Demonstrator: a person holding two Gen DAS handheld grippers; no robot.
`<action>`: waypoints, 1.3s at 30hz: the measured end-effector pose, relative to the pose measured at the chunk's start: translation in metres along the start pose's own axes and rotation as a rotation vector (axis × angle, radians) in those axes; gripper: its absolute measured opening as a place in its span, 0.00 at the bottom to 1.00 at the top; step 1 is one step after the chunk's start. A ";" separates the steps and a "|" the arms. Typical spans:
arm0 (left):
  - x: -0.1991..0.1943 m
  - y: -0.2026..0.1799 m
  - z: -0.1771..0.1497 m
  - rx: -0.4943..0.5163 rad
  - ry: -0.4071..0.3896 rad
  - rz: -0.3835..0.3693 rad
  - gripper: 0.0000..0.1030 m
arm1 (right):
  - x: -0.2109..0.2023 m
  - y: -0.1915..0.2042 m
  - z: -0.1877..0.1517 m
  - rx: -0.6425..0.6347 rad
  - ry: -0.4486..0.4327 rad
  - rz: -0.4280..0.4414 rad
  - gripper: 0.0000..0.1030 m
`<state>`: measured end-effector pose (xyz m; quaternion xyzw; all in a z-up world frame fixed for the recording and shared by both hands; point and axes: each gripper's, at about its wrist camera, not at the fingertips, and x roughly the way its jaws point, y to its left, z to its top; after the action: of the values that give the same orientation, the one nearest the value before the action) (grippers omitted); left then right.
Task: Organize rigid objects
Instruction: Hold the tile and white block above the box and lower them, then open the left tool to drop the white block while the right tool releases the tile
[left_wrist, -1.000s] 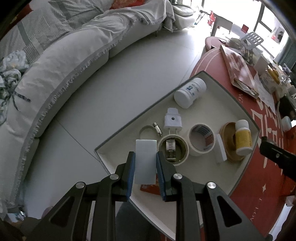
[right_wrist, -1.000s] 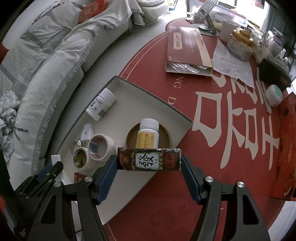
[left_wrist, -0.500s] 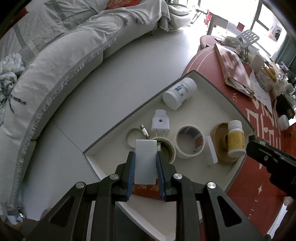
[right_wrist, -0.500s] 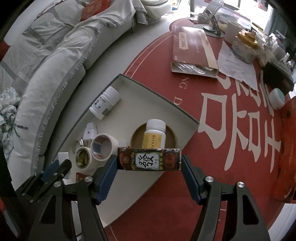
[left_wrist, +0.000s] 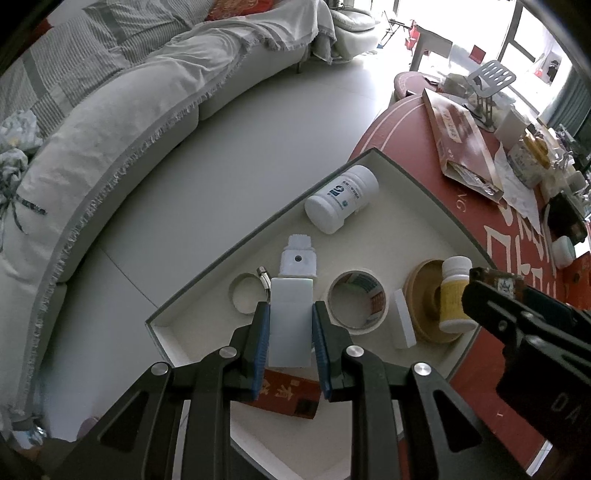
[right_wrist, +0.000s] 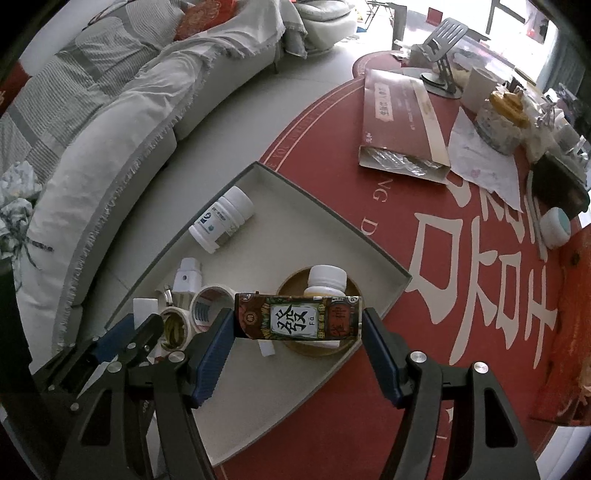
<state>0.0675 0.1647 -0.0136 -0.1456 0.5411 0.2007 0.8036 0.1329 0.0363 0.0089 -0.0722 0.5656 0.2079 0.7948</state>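
Note:
My left gripper is shut on a white block and holds it over the near left part of the grey tray. My right gripper is shut on a patterned card box above the tray's right side. In the tray lie a big white bottle, a white plug, a tape roll, a yellow pill bottle on a wooden dish, a small white block and a red box.
The tray sits on a red round table whose edge meets the floor at left. A long red carton, paper, a jar and a phone stand crowd the far table. A grey sofa curves on the left.
Both grippers have drawn back and toward the tray's near side, still holding their objects. The right gripper's tip has come further into the left wrist view.

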 end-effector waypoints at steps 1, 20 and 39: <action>0.001 0.000 0.000 0.000 0.001 0.001 0.24 | 0.001 0.000 0.000 -0.001 0.002 0.002 0.68; 0.012 0.000 -0.003 0.000 0.029 0.000 0.24 | 0.007 0.000 0.000 -0.004 0.004 -0.013 0.68; 0.015 -0.001 -0.003 0.005 0.036 0.003 0.24 | 0.012 0.003 0.001 -0.019 0.011 -0.026 0.68</action>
<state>0.0707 0.1648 -0.0285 -0.1467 0.5561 0.1978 0.7938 0.1359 0.0419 -0.0018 -0.0882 0.5668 0.2027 0.7936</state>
